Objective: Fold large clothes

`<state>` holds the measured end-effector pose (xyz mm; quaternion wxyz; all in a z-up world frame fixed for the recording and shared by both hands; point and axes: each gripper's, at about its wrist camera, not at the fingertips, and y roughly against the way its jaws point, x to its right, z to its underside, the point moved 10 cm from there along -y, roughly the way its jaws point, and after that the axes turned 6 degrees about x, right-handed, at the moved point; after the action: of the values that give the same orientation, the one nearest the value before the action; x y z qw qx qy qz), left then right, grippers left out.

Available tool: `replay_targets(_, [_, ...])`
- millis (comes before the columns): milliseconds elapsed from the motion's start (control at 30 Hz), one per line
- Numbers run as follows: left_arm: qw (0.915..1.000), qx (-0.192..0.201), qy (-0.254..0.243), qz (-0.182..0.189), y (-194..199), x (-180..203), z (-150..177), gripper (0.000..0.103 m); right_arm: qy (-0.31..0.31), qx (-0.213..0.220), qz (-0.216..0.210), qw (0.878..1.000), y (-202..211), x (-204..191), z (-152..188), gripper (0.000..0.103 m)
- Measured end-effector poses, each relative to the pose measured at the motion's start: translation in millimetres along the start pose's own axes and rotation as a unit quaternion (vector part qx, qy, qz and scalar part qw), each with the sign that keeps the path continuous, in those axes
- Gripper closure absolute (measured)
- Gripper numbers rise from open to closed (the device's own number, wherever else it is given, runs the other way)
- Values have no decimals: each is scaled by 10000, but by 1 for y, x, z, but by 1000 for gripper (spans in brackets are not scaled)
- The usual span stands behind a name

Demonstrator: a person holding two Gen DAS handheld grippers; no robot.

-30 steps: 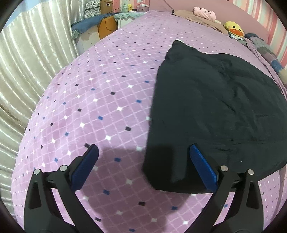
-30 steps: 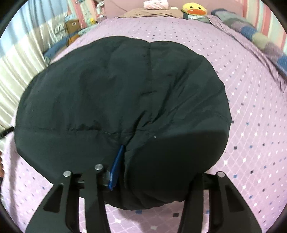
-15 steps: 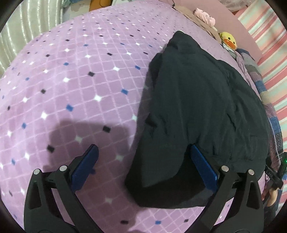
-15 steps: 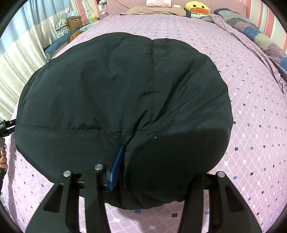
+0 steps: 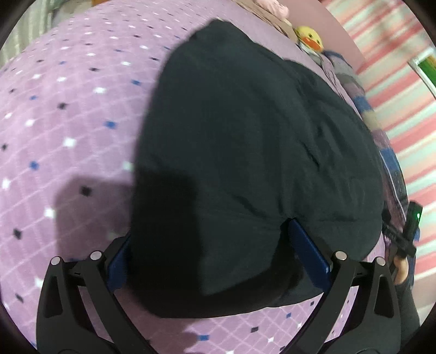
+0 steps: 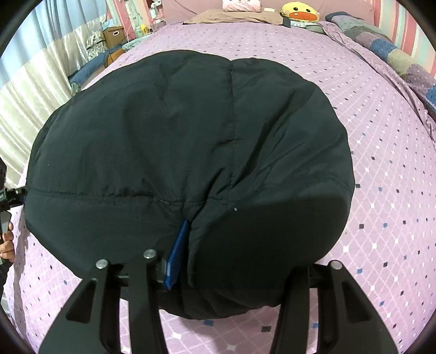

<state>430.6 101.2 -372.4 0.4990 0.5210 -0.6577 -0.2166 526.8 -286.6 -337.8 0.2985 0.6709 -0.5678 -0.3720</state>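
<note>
A large black padded jacket point(image 5: 245, 141) lies on the purple patterned bedspread point(image 5: 68, 109). My left gripper point(image 5: 215, 261) is open, with the jacket's near corner between its blue pads point(image 5: 308, 250). In the right wrist view the same jacket point(image 6: 190, 136) fills the middle. My right gripper point(image 6: 237, 261) is shut on the jacket's near hem; one blue pad point(image 6: 177, 256) shows and the other is hidden by the fabric.
A yellow duck plush point(image 6: 298, 12) and pillows point(image 6: 241, 5) lie at the head of the bed. A patchwork quilt point(image 6: 387, 49) runs along the right side. Boxes point(image 6: 113, 34) and curtains point(image 6: 27, 81) stand to the left of the bed.
My left gripper has moved right and forward, so the jacket's corner now sits between its open pads. My right gripper keeps its hold on the hem and has barely moved.
</note>
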Motion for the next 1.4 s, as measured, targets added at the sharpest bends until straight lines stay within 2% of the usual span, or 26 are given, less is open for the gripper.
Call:
replay_targets(133, [9999,-100,-62,70,-11,7,-4,3,-69,-6,-54,10000,0,2,0,55])
replay_targets(300, [9989,-291,99,347,-28,19,-17,3,-132,-23,-122,9998,0,6,1,55])
replay_targets(400, [9989,-394,-103,231,-32,29,-16,3,-187,-24,-184,9997,0,10,1,55])
replay_targets(533, [9986,-472,-83,223,-28,40,-17,4,-325,0,-260,9991,0,18,1,54])
replay_targets(700, [9960,-475,-665,-364,-22,60,-16,8,-504,-12,-392,9980,-1,29,1,54])
replay_targets(867, [9928,-378,-740,-859,-16,62,-25,33,-531,-42,-399,9978,-1,36,1,55])
replay_targets(1033, [9837,-247,-952,-1508,-9,67,-29,49,-553,15,-273,9981,3,37,2,57])
replay_targets(1200, [9688,-180,-1259,-2126,-18,88,-31,52,-468,60,-113,9988,6,36,3,59])
replay_targets(1400, [9640,-104,-1301,-2315,-23,98,-32,52,-399,66,-57,9992,8,39,7,59])
